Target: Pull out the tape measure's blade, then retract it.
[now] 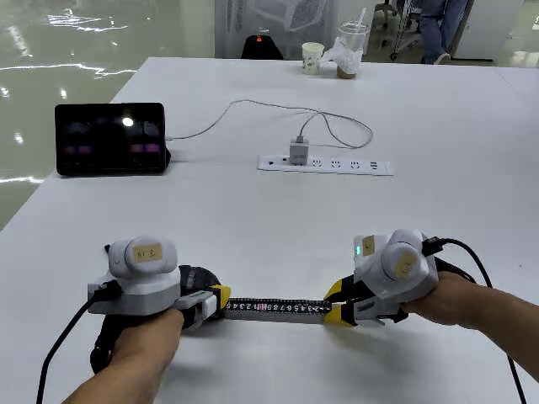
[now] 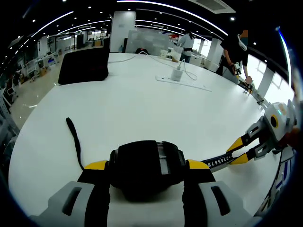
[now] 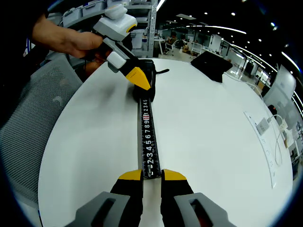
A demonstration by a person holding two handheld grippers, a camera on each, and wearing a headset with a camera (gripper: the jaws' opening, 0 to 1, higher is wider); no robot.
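blade (image 3: 147, 142): straight, level, running left-right over table (image 1: 278, 210)
left tongs (image 2: 147, 165): clamped on case (image 2: 142, 153), low at table
right tongs (image 3: 151, 176): closed on blade tip

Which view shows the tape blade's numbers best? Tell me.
The right gripper view: the blade runs straight up the middle, numerals legible. The head view shows it small; the left gripper view catches a short stretch.

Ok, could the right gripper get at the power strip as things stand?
Likely not yet: the right gripper is shut on the blade. Nothing stands between it and the power strip, though.
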